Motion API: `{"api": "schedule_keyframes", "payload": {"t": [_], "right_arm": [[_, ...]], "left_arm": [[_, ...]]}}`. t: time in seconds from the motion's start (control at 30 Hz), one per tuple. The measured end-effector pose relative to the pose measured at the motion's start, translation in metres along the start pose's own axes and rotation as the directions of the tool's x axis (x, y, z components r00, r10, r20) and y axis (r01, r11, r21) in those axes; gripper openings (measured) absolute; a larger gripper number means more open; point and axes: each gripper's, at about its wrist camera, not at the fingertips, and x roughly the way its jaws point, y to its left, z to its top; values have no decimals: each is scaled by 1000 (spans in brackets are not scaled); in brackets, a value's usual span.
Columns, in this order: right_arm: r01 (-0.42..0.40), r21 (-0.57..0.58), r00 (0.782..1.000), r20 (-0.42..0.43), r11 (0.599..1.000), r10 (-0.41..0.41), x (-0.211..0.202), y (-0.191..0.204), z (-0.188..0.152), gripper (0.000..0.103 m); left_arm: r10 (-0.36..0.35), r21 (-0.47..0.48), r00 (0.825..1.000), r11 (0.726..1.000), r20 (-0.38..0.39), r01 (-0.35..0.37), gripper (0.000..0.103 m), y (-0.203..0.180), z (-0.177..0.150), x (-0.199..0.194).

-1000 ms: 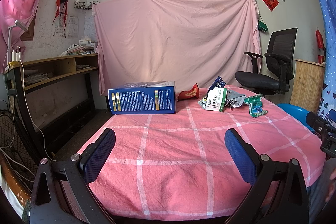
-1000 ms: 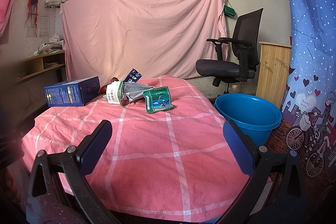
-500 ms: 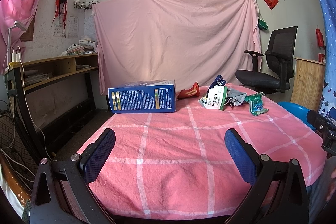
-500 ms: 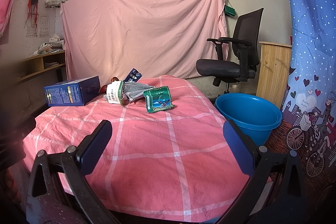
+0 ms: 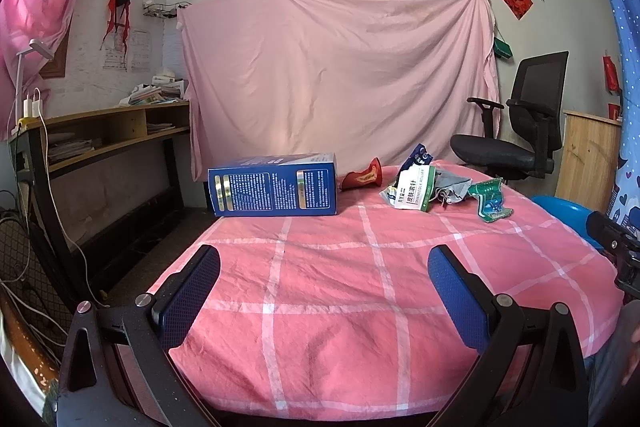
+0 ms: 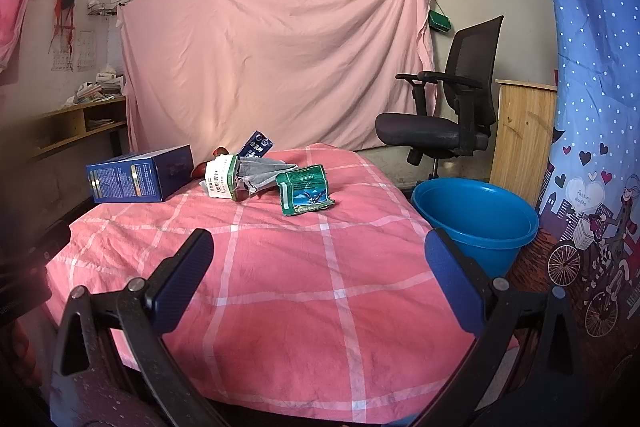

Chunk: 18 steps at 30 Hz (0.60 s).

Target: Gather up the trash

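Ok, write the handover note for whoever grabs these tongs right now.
Left tongs: open, empty, above the near part of the pink checked cloth.
Right tongs: open, empty, also over the near cloth.
Trash, all at the far end of the cloth: blue box on the left, red wrapper, white-and-green packet on a grey crumpled wrapper, a dark blue packet behind them, green packet nearest the right side.
Blue tub stands on the floor right of the table; nothing visible inside.
Done: nothing collected.
Left: every piece, presumably into the tub.
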Motion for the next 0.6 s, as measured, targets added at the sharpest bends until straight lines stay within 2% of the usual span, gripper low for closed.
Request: {"api": "schedule_keyframes", "payload": {"t": [0.4,0.6], "right_arm": [[-3,8,1000,17,1000,3,3,-4,11,103],[-25,-25,998,49,999,27,14,-8,30,103]], "left_arm": [[8,-38,1000,999,-6,-9,102,6,12,10],[4,-15,1000,1000,25,-4,102,-4,28,23]]}}
